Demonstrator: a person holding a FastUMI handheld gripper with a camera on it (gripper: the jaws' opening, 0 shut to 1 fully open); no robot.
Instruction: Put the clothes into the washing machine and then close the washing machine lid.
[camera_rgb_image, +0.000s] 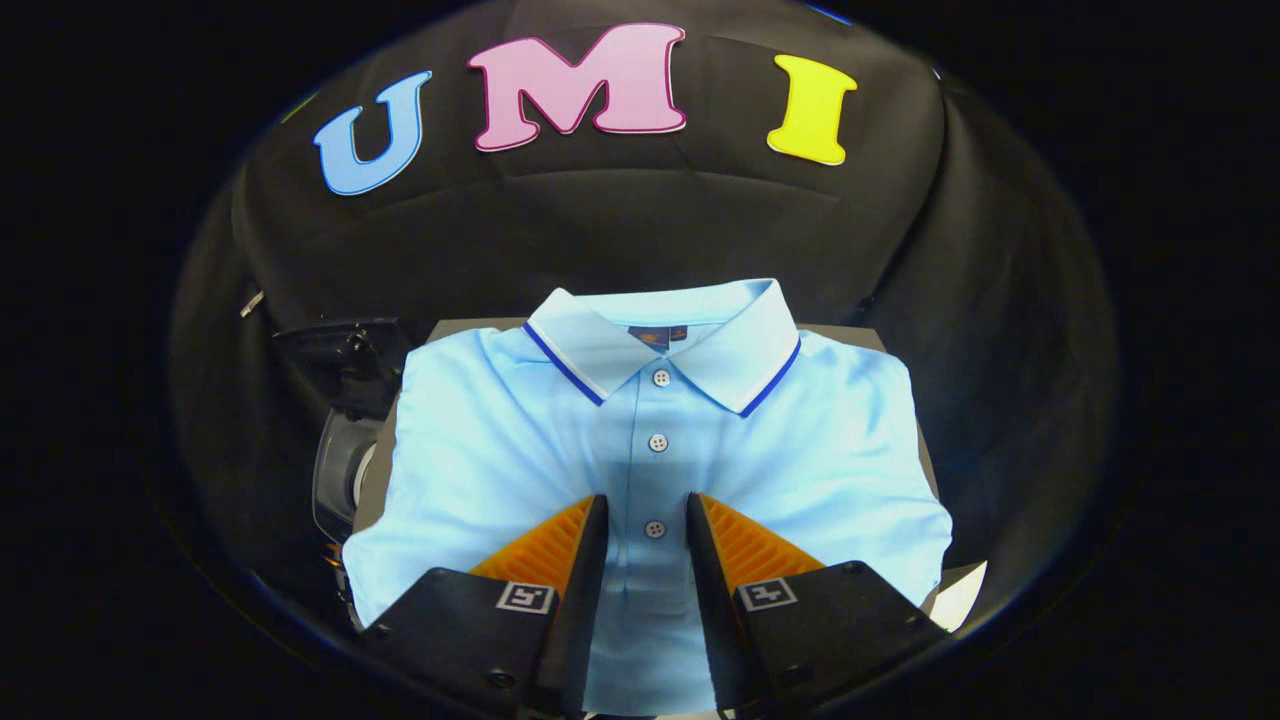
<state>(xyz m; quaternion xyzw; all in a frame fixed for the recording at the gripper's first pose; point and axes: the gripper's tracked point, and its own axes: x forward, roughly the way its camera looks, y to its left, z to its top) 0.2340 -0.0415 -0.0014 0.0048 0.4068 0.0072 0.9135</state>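
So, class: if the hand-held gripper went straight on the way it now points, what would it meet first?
Most likely the shirt. The hand-held gripper is open, its fingers either side of the button placket, with the lowest button between their tips. Depth is unclear, so whether the tips already touch the cloth cannot be told.

We're riding right on the tool (647, 515) here, the fisheye lens looking forward along its two fingers, which frame a narrow gap ahead, jaws apart. The camera sits above the near edge of the bench (850, 335) and tilts downward, close over the light blue polo shirt (500, 440) spread across it. It faces the far edge and the black cloth wall (600, 220) rising beyond. Off the bench's left edge, the wide lens catches a dark machine (345, 400).
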